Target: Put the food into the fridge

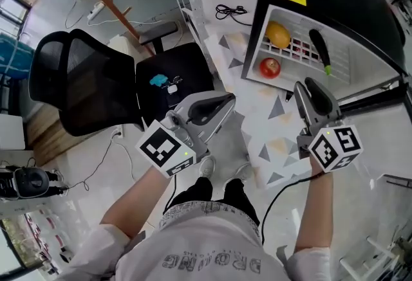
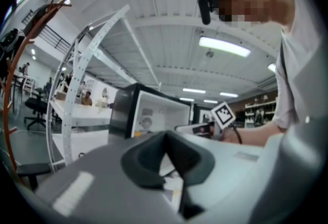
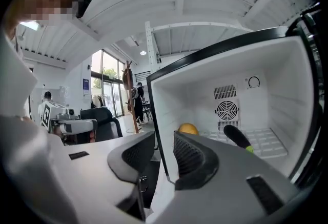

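Food seems all inside the fridge (image 1: 360, 48): yellow fruit (image 1: 278, 34), red fruit (image 1: 270, 67) and dark veg (image 1: 320, 48) lie on its white shelf, so I judge the step left is prob. to shut the door. To do it well: keep both claws out of the opening, check that the veg does not stick over the shelf edge, push w/ the claw's side, not its tips. Right claw (image 1: 306, 85) is just before the opening, with a narrow gap and nothing in it. Left claw (image 1: 226, 101) is closed, empty, well apart from the fridge. Count: 1 fridge, 3 food items (1 of each), 2 claws, 1 chair (image 1: 84, 80).
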Demonstrator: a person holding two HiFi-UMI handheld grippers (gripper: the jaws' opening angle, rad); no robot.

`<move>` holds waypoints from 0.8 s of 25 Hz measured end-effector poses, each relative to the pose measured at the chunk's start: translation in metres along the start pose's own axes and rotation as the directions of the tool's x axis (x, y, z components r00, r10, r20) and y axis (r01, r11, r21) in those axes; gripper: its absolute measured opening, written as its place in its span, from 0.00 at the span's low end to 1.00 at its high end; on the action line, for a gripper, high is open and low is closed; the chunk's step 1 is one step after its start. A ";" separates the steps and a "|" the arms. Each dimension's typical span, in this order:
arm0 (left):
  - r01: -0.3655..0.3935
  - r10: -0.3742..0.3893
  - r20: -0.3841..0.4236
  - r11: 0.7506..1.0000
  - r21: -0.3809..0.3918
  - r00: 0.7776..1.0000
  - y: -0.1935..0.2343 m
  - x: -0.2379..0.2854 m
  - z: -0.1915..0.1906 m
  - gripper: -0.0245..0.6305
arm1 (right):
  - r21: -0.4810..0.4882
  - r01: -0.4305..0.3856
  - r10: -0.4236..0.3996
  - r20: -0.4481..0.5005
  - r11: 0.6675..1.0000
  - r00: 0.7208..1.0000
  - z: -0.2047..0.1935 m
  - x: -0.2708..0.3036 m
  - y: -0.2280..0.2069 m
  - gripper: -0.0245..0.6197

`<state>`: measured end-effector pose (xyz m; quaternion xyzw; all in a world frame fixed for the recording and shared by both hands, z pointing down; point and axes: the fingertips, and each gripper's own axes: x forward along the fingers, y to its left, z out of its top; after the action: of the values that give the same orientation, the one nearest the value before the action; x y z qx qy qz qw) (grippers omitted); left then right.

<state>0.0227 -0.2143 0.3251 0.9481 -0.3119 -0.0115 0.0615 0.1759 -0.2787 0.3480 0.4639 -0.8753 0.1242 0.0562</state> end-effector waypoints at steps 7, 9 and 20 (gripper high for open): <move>0.035 -0.035 0.007 0.999 0.008 0.999 -0.017 -0.012 0.006 0.05 | 0.068 -0.007 0.006 0.011 0.998 1.000 -0.015 -0.020 0.031 0.17; 0.042 -0.042 0.007 0.999 0.012 0.999 -0.021 -0.016 0.007 0.05 | 0.085 -0.014 0.012 0.023 0.996 1.000 -0.015 -0.026 0.039 0.14; 0.059 -0.058 -0.012 0.998 0.015 0.998 -0.030 -0.035 0.002 0.05 | 0.128 -0.015 0.011 0.037 0.992 0.999 -0.025 -0.051 0.065 0.08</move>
<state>0.0126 -0.1698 0.3191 0.9572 -0.2838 -0.0054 0.0559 0.1506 -0.1967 0.3502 0.4631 -0.8694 0.1722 0.0096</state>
